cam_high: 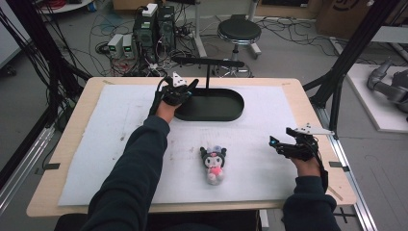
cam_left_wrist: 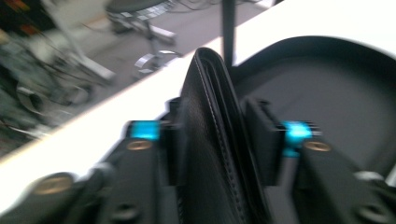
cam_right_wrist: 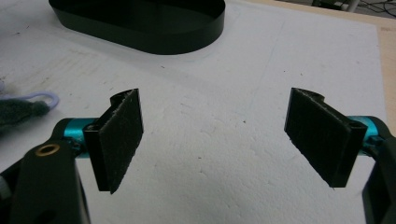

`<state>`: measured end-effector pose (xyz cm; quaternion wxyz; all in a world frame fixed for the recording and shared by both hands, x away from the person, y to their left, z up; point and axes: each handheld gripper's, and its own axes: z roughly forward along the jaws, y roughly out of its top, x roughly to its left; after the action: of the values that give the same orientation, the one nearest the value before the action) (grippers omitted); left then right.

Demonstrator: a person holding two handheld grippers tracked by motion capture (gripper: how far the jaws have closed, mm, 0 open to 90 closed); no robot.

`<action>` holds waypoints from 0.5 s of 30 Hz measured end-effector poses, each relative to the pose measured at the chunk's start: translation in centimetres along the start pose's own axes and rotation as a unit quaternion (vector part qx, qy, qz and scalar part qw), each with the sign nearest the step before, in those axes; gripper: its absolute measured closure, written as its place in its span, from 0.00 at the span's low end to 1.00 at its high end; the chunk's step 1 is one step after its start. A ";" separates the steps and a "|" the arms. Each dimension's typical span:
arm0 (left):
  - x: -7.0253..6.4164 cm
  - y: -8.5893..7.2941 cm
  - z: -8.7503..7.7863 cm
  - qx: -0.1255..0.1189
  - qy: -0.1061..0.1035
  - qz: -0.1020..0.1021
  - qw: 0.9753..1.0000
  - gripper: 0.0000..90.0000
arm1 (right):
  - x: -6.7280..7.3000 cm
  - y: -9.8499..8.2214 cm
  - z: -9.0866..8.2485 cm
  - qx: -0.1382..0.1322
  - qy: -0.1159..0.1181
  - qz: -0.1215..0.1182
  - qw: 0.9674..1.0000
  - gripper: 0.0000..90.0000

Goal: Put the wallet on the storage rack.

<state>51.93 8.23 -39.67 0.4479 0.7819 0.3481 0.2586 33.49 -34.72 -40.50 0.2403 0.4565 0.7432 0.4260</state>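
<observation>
A wooden table (cam_high: 308, 103) is covered by a white foam sheet (cam_high: 260, 120), on which everything sits.

A black oval tray (cam_high: 219, 108) with a post and crossbar (cam_high: 208, 62) is seen at the far middle of the sheet, just right of the left tongs (cam_high: 185, 91) and well ahead and left of the right tongs (cam_high: 281, 144). In the right gripper view the tray (cam_right_wrist: 154, 28) lies far ahead, beyond the left pad; bare sheet (cam_right_wrist: 219, 154) is seen between the pads.

The left tongs are held at the tray's left end, the sleeve (cam_high: 139, 168) reaching far across the sheet. In the left gripper view the left tongs (cam_left_wrist: 219, 135) are clamped on a black wallet (cam_left_wrist: 210, 140), folded, stitched edge up, standing upright between the jaws; the tray floor (cam_left_wrist: 336, 107) is seen just behind and right of it, the post (cam_left_wrist: 228, 28) rising behind. That view is blurred.

The right tongs are held low near the right edge of the sheet, pointing left, jaws wide apart with nothing between; in their own view the right tongs (cam_right_wrist: 215, 140) show both pads (cam_right_wrist: 119, 140) separated.

A small plush doll (cam_high: 214, 163), black-hooded with a pink body, lies on the sheet between the arms, left of the right tongs and well apart from them. Its edge and a lilac loop (cam_right_wrist: 44, 98) are seen just left of the right tongs' left jaw.
</observation>
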 end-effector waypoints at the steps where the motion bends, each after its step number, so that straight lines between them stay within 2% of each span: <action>1: -0.1 -0.1 0.1 -0.001 -0.008 -0.011 1.000 0.62 | 0.0 0.0 0.0 0.000 0.000 -0.002 1.000 0.22; 5: -0.2 -0.2 0.2 -0.005 -0.027 -0.040 0.999 0.58 | 0.2 0.1 0.0 0.000 0.002 -0.003 1.000 0.22; 9: -0.4 -0.3 0.6 0.001 -0.043 -0.047 0.998 0.57 | 0.2 0.1 -0.1 0.000 0.002 -0.002 1.000 0.22; 11: -0.6 -0.5 1.0 0.006 -0.043 -0.051 0.998 0.53 | 0.2 0.1 0.0 0.000 0.002 -0.002 1.000 0.22; 13: -0.9 -0.6 1.5 0.017 -0.033 -0.042 0.998 0.52 | 0.2 0.1 0.0 0.000 0.002 -0.003 1.000 0.22; 15: -1.0 -0.9 1.8 0.023 -0.031 -0.050 0.998 0.49 | 0.2 0.0 0.0 0.000 0.003 -0.002 1.000 0.22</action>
<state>52.38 6.83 -41.37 0.4526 0.7812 0.3789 0.2032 33.38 -34.55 -40.44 0.2391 0.4535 0.7447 0.4273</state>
